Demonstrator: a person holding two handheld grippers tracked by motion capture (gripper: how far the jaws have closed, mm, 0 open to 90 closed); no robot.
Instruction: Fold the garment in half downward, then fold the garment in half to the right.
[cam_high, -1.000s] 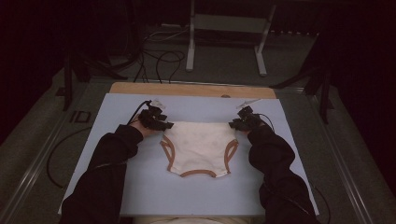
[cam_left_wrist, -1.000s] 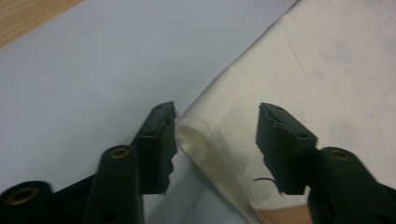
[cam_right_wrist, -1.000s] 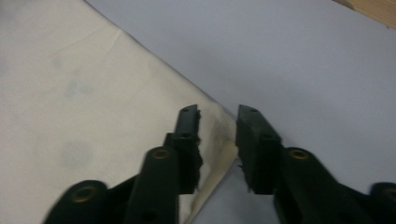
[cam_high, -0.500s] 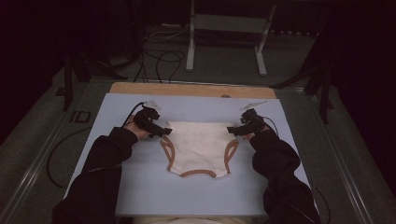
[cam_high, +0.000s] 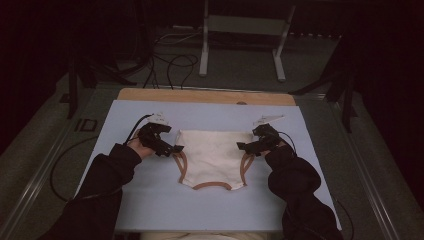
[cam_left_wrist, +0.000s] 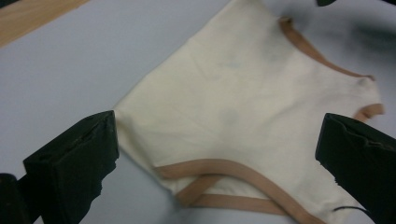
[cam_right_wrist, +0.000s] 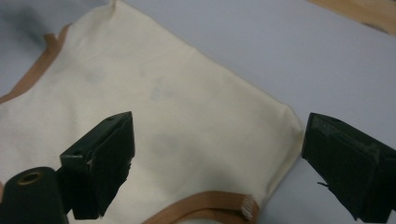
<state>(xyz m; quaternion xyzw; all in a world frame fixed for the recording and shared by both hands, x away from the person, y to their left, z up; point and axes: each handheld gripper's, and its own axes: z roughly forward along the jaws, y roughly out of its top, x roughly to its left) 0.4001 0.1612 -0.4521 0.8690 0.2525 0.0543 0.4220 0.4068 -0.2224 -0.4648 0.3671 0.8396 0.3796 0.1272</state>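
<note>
- One table (cam_high: 150, 210), covered with a pale blue sheet, took up the middle of the scene; a strip of bare wood (cam_high: 200, 96) showed along its far edge.
- One garment (cam_high: 212, 155), a cream pair of briefs with tan trim at the leg openings and near hem, lay flat and spread out at the centre of the blue sheet, waistband toward the far side. In the left gripper view the garment (cam_left_wrist: 243, 107) lay flat under the jaws; likewise in the right gripper view (cam_right_wrist: 177, 116).
- Two forearms in dark sleeves (cam_high: 107, 175) entered from the near edge, one at each side of the garment.
- Two grippers were counted. The left gripper (cam_high: 176, 149) hung just beside the garment's left far corner; its jaws stood wide apart, having just been opening, with cloth visible below the gap but nothing pressed between the pads.
- The right gripper (cam_high: 242, 147) hung at the garment's right far corner; its jaws were likewise spread, having just been opening, with no pad pressing on the cloth.
- One cable (cam_high: 60, 165) trailed from the left gripper over the table's left edge.
- No container stood on the table; the garment lay directly on the sheet.
</note>
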